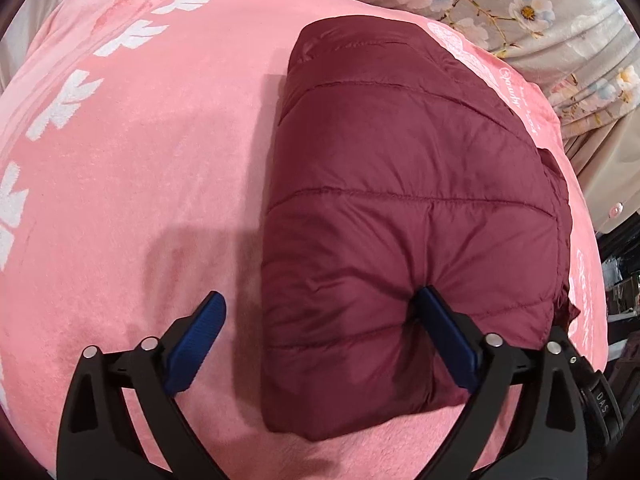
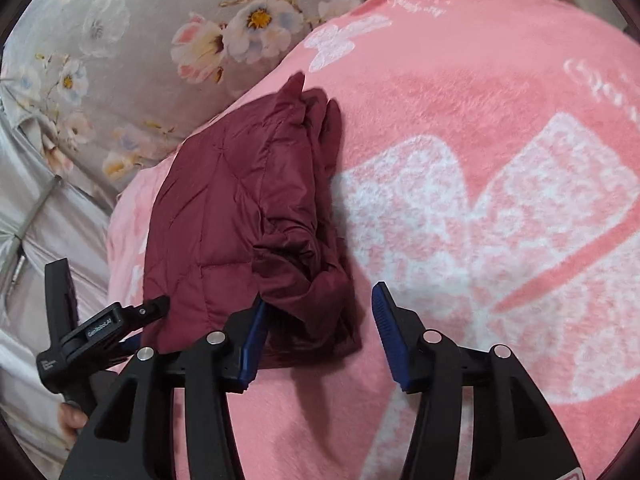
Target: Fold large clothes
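Pink blanket (image 1: 140,184) with white prints fills most of both views. Grey floral bedding (image 1: 520,12) lies beyond it, upper right of the left view. Folded maroon quilted jacket (image 1: 400,208) lies centre-right on the blanket. Left gripper (image 1: 320,312): jaws released wide, one pad denting the jacket's near end. Right gripper (image 2: 320,312): jaws released, part-open beside the jacket's bunched edge, lower centre.

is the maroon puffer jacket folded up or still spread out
Folded. The maroon puffer jacket lies as a compact rectangular bundle on the pink blanket, with stacked layers showing along its edge in the right wrist view.
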`<state>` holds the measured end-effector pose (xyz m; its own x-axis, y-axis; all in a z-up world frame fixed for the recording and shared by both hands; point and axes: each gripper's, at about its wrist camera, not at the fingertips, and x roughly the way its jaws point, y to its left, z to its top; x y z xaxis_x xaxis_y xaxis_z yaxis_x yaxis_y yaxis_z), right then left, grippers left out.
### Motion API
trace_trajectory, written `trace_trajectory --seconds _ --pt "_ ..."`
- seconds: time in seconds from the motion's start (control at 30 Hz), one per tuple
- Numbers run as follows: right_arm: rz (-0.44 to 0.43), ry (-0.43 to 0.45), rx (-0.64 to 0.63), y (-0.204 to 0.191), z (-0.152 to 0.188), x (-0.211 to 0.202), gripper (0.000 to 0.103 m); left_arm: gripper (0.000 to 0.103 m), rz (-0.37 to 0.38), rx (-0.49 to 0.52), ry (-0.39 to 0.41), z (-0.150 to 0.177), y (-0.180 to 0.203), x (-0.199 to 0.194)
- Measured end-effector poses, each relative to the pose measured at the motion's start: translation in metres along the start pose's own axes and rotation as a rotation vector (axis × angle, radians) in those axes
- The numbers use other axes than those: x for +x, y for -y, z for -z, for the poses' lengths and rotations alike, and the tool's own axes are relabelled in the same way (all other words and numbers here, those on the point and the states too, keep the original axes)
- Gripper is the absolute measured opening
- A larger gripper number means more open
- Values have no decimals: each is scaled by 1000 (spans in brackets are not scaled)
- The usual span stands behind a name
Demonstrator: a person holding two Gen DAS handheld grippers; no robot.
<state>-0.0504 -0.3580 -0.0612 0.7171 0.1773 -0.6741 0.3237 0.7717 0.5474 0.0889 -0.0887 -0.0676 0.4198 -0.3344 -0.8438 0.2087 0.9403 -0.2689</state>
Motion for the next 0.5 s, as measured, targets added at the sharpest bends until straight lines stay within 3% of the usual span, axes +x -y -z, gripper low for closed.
trace_trajectory --seconds 0.17,0.3,0.5 --pt "-35 1 11 2 2 18 56 98 3 -13 8 -6 8 9" --pt "-41 10 -18 1 5 20 46 98 3 -4 11 -8 11 15" --pt "-33 7 -46 -3 7 24 41 98 -26 37 35 -9 19 18"
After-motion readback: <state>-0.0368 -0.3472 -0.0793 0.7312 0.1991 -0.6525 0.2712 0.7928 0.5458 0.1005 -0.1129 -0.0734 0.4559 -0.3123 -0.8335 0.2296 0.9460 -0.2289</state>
